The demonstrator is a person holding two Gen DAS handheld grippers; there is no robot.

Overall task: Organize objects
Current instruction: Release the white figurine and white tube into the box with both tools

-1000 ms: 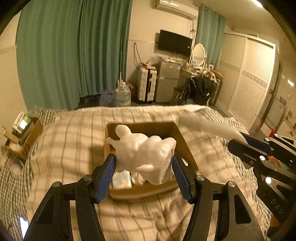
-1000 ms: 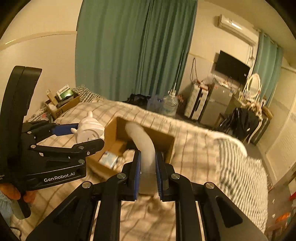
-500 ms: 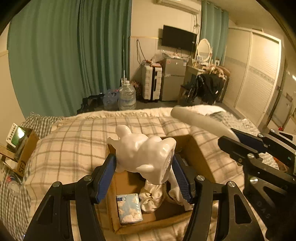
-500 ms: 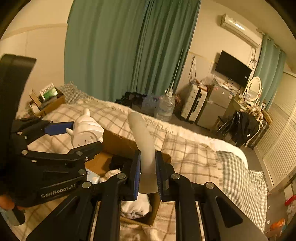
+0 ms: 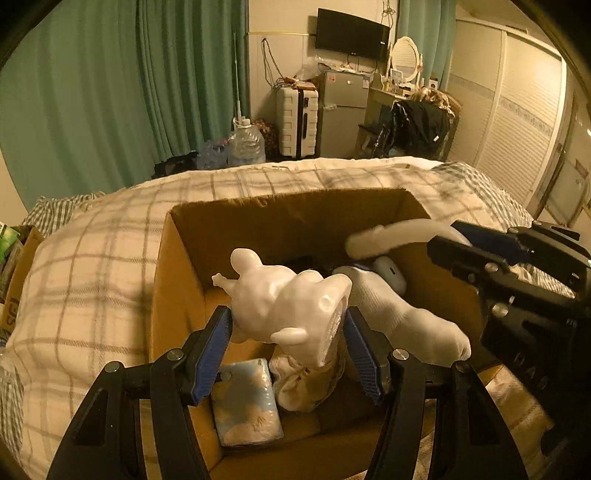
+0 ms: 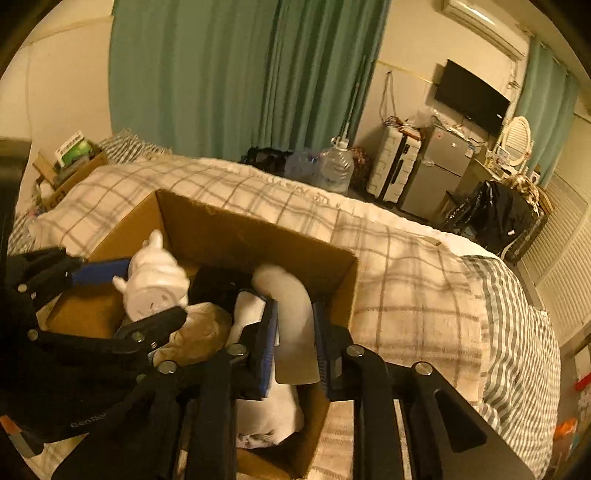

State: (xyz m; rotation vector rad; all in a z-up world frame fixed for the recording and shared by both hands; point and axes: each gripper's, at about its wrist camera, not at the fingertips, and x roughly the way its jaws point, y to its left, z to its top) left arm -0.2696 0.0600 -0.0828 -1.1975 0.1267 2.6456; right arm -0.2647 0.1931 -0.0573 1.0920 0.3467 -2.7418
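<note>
The left hand-held gripper is matte black, with angular arms, silver screw heads at the joints and ribbed blue pads on its fingers. The right hand-held gripper is built alike: black frame, silver screws, blue pads; pale lettering marks each black body

- A lived-in bedroom at home: a bed with a plaid blanket fills the foreground.
- At twelve o'clock: green curtains, wall television, suitcase, vanity mirror.
</note>
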